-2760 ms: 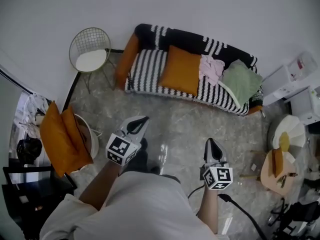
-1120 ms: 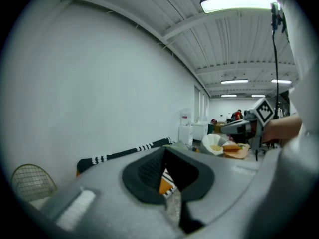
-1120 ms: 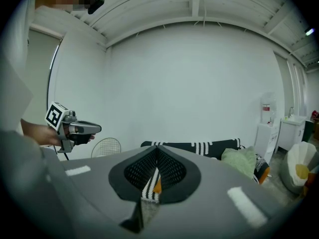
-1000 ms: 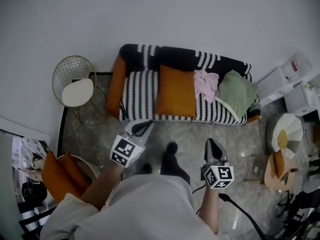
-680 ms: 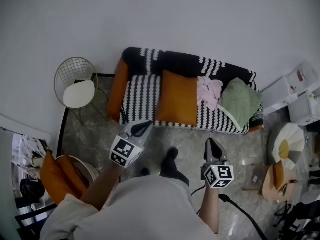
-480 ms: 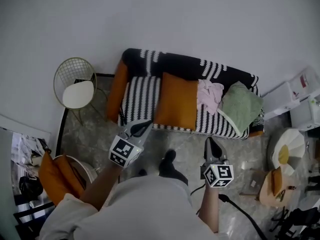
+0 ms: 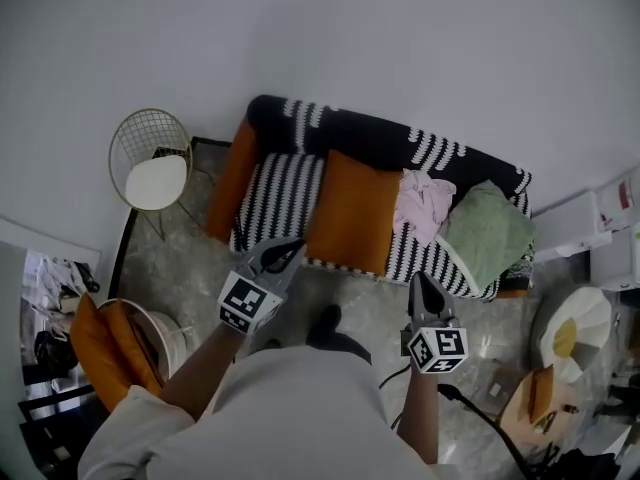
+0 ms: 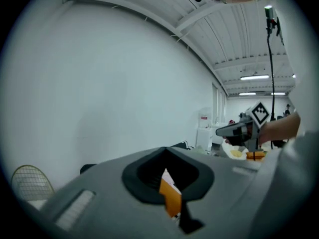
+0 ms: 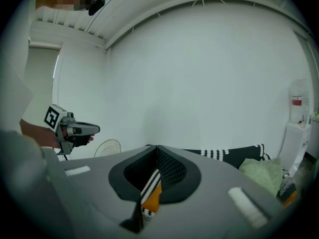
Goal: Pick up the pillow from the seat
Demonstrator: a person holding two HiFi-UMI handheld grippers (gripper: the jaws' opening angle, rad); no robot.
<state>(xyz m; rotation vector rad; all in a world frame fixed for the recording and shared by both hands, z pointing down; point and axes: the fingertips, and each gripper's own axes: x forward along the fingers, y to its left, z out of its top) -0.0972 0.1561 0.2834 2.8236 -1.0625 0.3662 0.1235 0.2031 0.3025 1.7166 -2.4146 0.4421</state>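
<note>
**Head view.** Pillow (image 7: pixel 350 211): orange, leaning upright against the back of the striped sofa (image 7: pixel 280 183), mid-seat, not yet touched. Pink cloth (image 7: pixel 425 203) lies just beside it. Left gripper (image 7: pixel 289 247) and right gripper (image 7: pixel 417 282) are both held low in front of the person, near the sofa's front edge and apart from the pillow, which reads as an approach posture.

**Left gripper view.** Jaws pressed together with nothing between them. An orange sliver of pillow shows in the notch beyond the tips, so this tool is aimed at the target.

**Right gripper view.** Jaws likewise together and empty. Sofa stripes and orange show past the tips. Both tools probably need to open before any grasp.
</note>
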